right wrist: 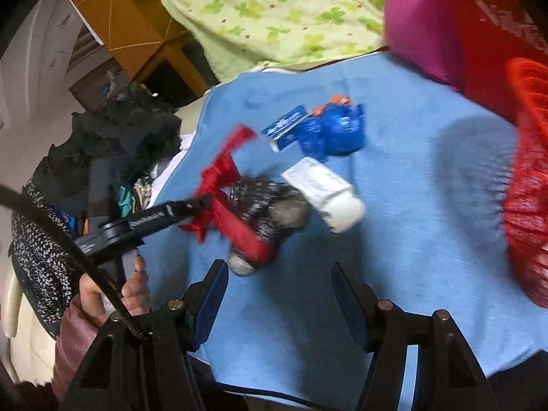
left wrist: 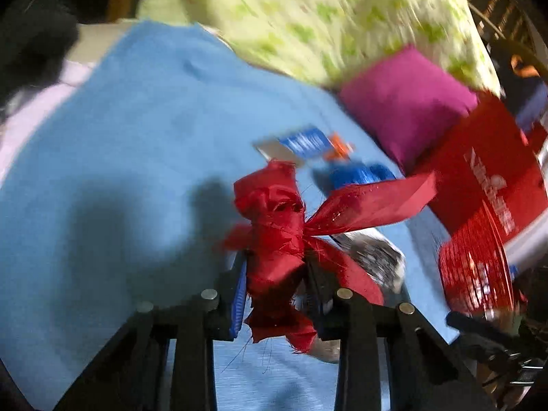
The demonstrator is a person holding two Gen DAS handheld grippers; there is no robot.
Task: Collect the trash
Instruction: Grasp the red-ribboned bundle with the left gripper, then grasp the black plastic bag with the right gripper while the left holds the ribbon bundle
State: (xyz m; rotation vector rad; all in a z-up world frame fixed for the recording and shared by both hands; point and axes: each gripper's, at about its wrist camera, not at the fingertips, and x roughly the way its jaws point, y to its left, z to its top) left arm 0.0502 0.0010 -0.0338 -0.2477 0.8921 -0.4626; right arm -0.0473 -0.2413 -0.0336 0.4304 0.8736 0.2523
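Observation:
My left gripper [left wrist: 275,270] is shut on a frayed red ribbon [left wrist: 274,226], lifted a little above the blue cloth [left wrist: 120,171]; the ribbon also shows in the right wrist view [right wrist: 222,178], with the left gripper [right wrist: 202,205] at its left. My right gripper [right wrist: 279,291] is open and empty, just in front of the trash pile. The pile holds a black-and-silver wrapper [right wrist: 270,205], a white tube [right wrist: 325,188] and a blue wrapper [right wrist: 328,130]. A red mesh basket [right wrist: 527,185] stands at the right edge.
A magenta cushion [left wrist: 407,109], a red bag with white lettering [left wrist: 486,178] and a green clover-print pillow [right wrist: 281,10] lie behind. Dark clothes [right wrist: 113,144] are heaped at the left of the cloth. A brown box [right wrist: 123,10] stands at the back left.

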